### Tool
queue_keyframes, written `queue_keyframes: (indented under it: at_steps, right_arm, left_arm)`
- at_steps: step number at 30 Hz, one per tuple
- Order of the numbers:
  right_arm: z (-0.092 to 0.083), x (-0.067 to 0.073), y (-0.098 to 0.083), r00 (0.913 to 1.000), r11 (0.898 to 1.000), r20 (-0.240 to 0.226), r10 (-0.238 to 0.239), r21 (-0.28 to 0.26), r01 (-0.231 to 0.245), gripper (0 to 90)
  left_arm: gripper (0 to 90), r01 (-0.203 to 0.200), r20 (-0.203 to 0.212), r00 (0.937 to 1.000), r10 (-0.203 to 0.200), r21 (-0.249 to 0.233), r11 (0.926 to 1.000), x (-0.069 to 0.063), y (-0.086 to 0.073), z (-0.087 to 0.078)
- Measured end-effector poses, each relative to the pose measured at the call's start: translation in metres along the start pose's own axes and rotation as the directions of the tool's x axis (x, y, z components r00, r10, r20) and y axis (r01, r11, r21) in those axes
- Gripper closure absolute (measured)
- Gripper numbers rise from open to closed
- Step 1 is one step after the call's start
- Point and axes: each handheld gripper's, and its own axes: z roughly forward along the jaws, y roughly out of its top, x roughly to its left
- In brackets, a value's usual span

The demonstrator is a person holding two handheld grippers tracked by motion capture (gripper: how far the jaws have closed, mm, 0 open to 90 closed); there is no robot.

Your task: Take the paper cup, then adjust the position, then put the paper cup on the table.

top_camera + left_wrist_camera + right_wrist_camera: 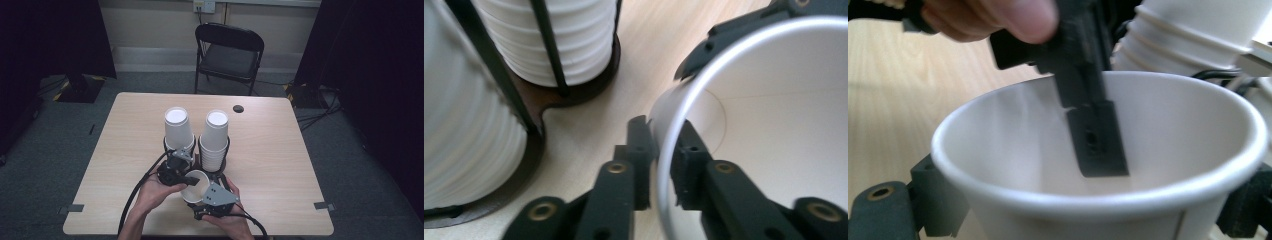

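A single white paper cup [195,184] is held just above the table's front, mouth tilted toward the left gripper. My left gripper [186,175] pinches its rim; in the left gripper view one jaw lies inside the cup [774,115] and one outside, with the gripper [662,150] shut on the wall. My right gripper [201,196] grips the cup's body from the sides; its own view shows the cup [1013,145] between its jaws [1088,212], with the left gripper's finger [1095,135] hanging inside. Two stacks of upside-down cups [178,129] [215,137] stand behind.
The stacks sit in a black wire holder [574,92] at the middle of the wooden table [280,165]. A small dark round hole [238,108] lies near the far edge. A black folding chair [229,52] stands beyond the table.
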Motion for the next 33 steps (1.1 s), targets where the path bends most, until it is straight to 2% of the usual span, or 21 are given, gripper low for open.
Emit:
queue_keyframes:
  at_steps: [1,3,5,6,11,17,22,24,25,27,30,33]
  right_arm:
    - [-0.001,-0.002,0.0,1.0,1.0,0.004,0.005,-0.001,-0.005,10.3]
    - [-0.002,-0.004,0.0,0.9997,1.0,0.015,0.017,0.001,-0.017,10.3]
    - [-0.004,-0.006,-0.001,0.9993,1.0,0.021,0.031,0.0,-0.031,10.4]
    - [-0.004,-0.007,-0.002,0.9989,0.999,0.022,0.041,-0.001,-0.041,10.4]
    - [-0.005,-0.01,-0.005,0.9966,0.997,0.021,0.08,0.004,-0.08,10.4]
    - [-0.011,-0.016,-0.009,0.9932,0.994,0.048,0.106,0.008,-0.107,10.4]
    - [-0.019,-0.022,-0.015,0.9876,0.99,0.072,0.139,0.008,-0.14,10.4]
    - [-0.021,-0.025,-0.018,0.985,0.988,0.085,0.15,0.008,-0.151,10.4]
    - [-0.023,-0.027,-0.019,0.9836,0.988,0.092,0.155,0.007,-0.156,10.4]
    - [-0.026,-0.031,-0.02,0.9794,0.984,0.101,0.175,0.003,-0.176,10.4]
    - [-0.03,-0.035,-0.022,0.9746,0.981,0.109,0.196,-0.009,-0.196,10.4]
    - [-0.033,-0.037,-0.022,0.9708,0.977,0.113,0.211,-0.012,-0.211,10.4]
  left_arm:
    - [75.3,0.0,0.0,1.0,0.0,0.0,1.0,0.0,0.0,0.0]
    - [74.3,0.006,-0.009,0.9999,-0.007,-0.065,0.9978,0.0,-0.003,-0.006]
    - [70.4,0.0,-0.03,0.9995,-0.003,-0.106,0.9944,-0.001,-0.007,-0.01]
    - [68.9,0.001,-0.039,0.9992,-0.007,-0.138,0.9905,-0.002,-0.009,-0.01]
    - [62.9,0.001,-0.07,0.9974,-0.017,-0.222,0.9751,-0.003,-0.015,-0.014]
    - [56.3,-0.014,-0.094,0.9955,-0.013,-0.281,0.9596,-0.006,-0.018,-0.023]
    - [48.3,-0.01,-0.101,0.9945,-0.026,-0.344,0.9389,-0.005,-0.024,-0.031]
    - [46.5,-0.036,-0.104,0.9946,-0.002,-0.364,0.9306,-0.005,-0.027,-0.032]
    - [45.6,-0.041,-0.1,0.995,0.003,-0.382,0.9234,-0.006,-0.029,-0.033]
    - [42.2,-0.029,-0.1,0.9949,-0.012,-0.402,0.915,-0.004,-0.032,-0.033]
    - [36.0,-0.01,-0.103,0.994,-0.036,-0.412,0.9112,-0.001,-0.039,-0.031]
    - [32.8,-0.002,-0.126,0.9905,-0.055,-0.412,0.9113,0.0,-0.047,-0.027]
